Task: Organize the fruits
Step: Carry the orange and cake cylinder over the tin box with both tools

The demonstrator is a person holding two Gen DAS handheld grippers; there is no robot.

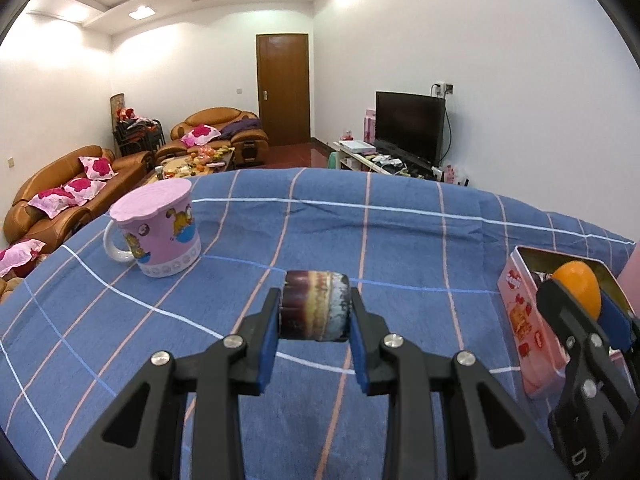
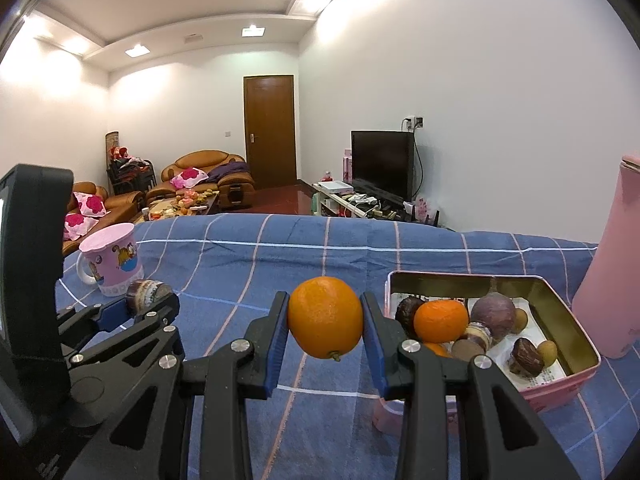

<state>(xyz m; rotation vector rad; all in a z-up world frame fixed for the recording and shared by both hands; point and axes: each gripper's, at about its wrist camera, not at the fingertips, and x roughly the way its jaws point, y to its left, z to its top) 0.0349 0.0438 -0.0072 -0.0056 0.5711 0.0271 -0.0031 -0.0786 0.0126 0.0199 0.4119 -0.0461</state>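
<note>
My left gripper (image 1: 315, 294) is shut on a short, dark purple-brown striped fruit piece (image 1: 314, 308), held just above the blue checked cloth (image 1: 400, 240). The right wrist view shows that same left gripper (image 2: 151, 301) and piece (image 2: 145, 289) at the left. My right gripper (image 2: 325, 304) is shut on a round orange (image 2: 325, 318), held above the cloth just left of a pink tin box (image 2: 576, 322). The tin holds a mandarin (image 2: 440, 320), a purple fruit (image 2: 493, 310) and several small dark and yellow fruits. In the left wrist view the right gripper (image 1: 580, 300) and orange (image 1: 578, 286) hang beside the tin (image 1: 518, 308).
A pink lidded cartoon mug (image 1: 160, 232) stands at the back left of the cloth. A tall pink bottle (image 2: 612, 280) stands right of the tin. Beyond the cloth's far edge lie sofas, a low table with food, a door and a television.
</note>
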